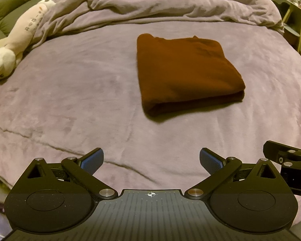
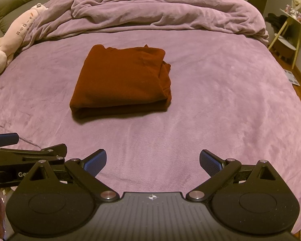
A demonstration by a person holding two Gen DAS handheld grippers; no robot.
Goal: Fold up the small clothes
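Fingers of both tools are spread wide w/ nothing held between the blue pads: left gripper (image 1: pixel 151 161) and right gripper (image 2: pixel 153 162) are both empty and kept low at the near edge of the bed, well apart from the cloth. They are held side by side, approx. level; each is caught at the edge of the other's view, so they are judged to be parked close together.

A rust-brown garment (image 1: pixel 187 72) is laid as a compact folded block on the purple bedspread (image 2: pixel 220 100), near the middle, its thick folded edge turned toward the cameras. Layers are stacked fairly square; on the right-hand side, in the right wrist view, a bit of inner fabric is seen bunched out, not flush.

Fold is judged done or nearly done, which would explain why both tools are kept clear: nothing is left to be pinned. Rumpled duvet (image 1: pixel 170 2) is pushed to the far end, prob. to leave a flat working patch. A plush toy (image 2: pixel 12 38) is left at the far left, away from the work.
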